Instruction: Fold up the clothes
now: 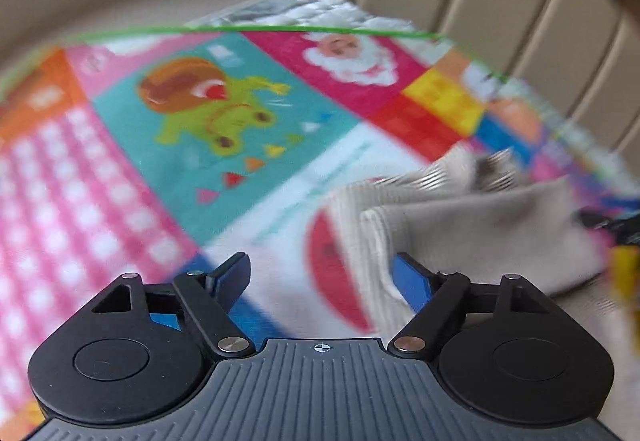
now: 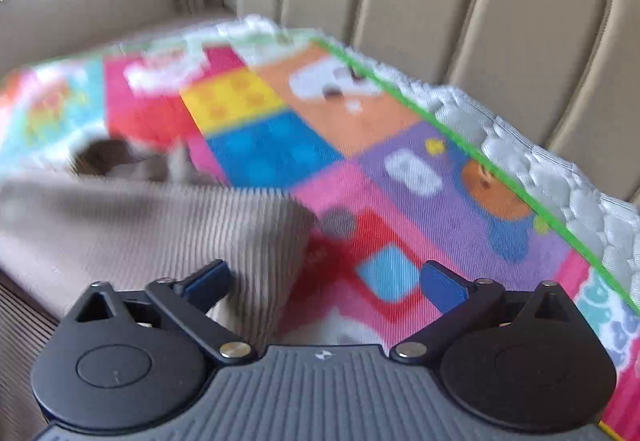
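Observation:
A beige ribbed garment (image 1: 460, 225) lies folded on a colourful play mat (image 1: 224, 109), at the right of the left wrist view. My left gripper (image 1: 320, 277) is open and empty, just above the mat, with its right finger near the garment's folded edge. In the right wrist view the same garment (image 2: 152, 225) lies at the left on the mat (image 2: 360, 169). My right gripper (image 2: 324, 281) is open and empty, with the garment's corner between its fingers. Both views are blurred by motion.
The mat has a green border (image 2: 460, 137) and lies over a white quilted pad (image 2: 560, 177). A beige padded sofa back (image 2: 440, 1) rises behind. A beige seat surface (image 1: 80, 1) lies at the far left. The other gripper's yellow and black parts (image 1: 624, 261) show at the right edge.

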Action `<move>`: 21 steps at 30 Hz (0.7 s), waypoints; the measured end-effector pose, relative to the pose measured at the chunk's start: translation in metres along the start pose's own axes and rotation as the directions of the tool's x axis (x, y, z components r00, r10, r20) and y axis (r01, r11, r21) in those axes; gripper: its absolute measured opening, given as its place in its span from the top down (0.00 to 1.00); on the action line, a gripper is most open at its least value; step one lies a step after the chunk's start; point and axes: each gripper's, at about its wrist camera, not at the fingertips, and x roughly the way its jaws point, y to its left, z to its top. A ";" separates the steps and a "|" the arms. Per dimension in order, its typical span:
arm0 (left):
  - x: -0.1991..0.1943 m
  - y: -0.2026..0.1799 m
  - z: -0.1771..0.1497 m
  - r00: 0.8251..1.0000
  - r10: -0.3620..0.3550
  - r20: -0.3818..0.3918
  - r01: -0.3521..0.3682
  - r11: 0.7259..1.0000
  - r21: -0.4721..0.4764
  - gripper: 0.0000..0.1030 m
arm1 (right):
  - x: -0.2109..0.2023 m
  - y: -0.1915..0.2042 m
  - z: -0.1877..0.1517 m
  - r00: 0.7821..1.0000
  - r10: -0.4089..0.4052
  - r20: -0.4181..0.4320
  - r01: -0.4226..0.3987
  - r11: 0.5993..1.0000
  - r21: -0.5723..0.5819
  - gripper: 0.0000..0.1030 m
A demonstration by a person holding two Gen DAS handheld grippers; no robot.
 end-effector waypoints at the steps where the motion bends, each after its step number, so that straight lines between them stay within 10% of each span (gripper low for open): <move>1: 0.002 0.005 0.003 0.996 -0.094 -0.007 0.093 0.994 -0.048 0.17 | 0.000 -0.007 0.004 0.998 0.058 -0.001 -0.058 0.996 0.061 0.04; 4: 0.027 0.003 0.010 0.980 -0.184 -0.074 0.179 0.981 -0.071 0.13 | 0.024 -0.024 0.013 0.990 0.140 -0.018 -0.134 0.970 0.204 0.05; 13: 0.073 -0.037 0.017 0.995 -0.098 0.006 0.096 0.981 0.170 0.09 | 0.069 -0.006 0.015 0.926 0.377 -0.017 -0.367 0.909 0.197 0.19; 18: 0.063 -0.051 0.020 0.996 -0.090 0.007 0.086 0.973 0.212 0.59 | 0.057 0.005 0.026 0.924 0.378 -0.064 -0.370 0.923 0.111 0.70; 21: 0.039 -0.067 0.016 0.996 -0.086 0.009 0.081 0.959 0.273 0.65 | 0.029 0.006 0.032 0.925 0.376 -0.052 -0.372 0.926 0.070 0.79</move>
